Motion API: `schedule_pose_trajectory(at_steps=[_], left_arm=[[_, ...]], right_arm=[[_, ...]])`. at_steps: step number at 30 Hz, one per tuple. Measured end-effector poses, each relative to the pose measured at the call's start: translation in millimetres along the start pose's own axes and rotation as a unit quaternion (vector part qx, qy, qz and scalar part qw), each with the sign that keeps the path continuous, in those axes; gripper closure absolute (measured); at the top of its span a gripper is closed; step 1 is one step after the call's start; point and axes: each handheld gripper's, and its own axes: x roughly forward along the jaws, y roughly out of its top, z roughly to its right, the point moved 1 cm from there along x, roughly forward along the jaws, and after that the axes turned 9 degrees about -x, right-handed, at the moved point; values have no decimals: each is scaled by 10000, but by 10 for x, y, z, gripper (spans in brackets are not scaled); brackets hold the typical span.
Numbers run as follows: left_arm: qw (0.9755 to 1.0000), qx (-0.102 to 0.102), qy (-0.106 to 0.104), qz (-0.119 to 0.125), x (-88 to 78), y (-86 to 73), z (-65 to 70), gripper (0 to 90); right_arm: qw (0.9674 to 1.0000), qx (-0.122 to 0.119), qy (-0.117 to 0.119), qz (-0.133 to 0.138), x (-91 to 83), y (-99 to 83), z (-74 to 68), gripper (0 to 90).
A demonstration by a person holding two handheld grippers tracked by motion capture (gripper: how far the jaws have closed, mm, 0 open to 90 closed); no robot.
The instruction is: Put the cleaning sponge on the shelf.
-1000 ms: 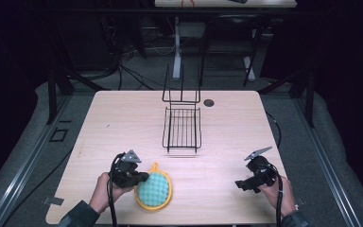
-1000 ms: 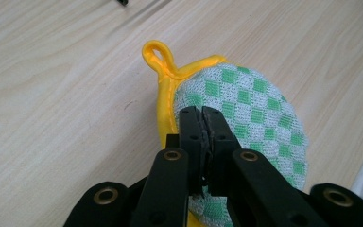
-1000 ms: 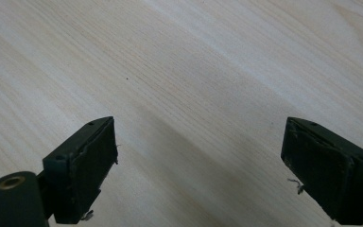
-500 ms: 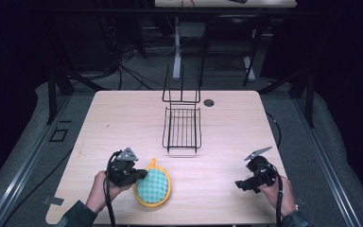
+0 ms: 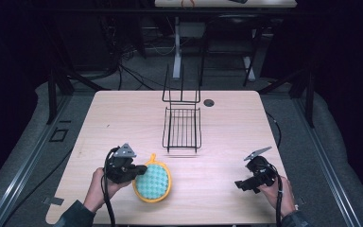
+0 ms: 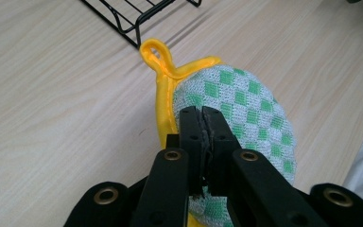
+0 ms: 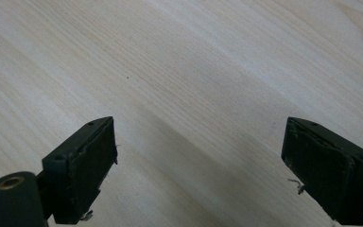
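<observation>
Two tongs, left tongs point(image 6: 202, 111) clamped on potholder point(image 5: 152, 182), right tongs point(image 7: 198, 165) agape over bare table point(image 5: 123, 118), wire rack point(image 5: 182, 127) beyond.

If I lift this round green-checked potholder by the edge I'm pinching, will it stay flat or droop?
Probably droop: the round green-checked cloth potholder with yellow trim looks like soft woven fabric, and the left tongs pinch it only at one edge. It is likely light, being thin. It seems unlikely to slip, since the weave looks coarse and the jaws are fully closed on it.
</observation>
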Motion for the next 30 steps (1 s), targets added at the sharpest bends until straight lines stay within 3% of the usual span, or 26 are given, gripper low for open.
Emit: schedule_pose_trajectory(at_steps=[15,30], left_arm=[[9997,-53,6,259,-65,175,-72,882],[9991,29,-18,434,7,409,-104,881]], right_arm=[[10000,-32,11,-9,23,2,4,103],[10000,-14,-4,-3,26,2,-4,102]])
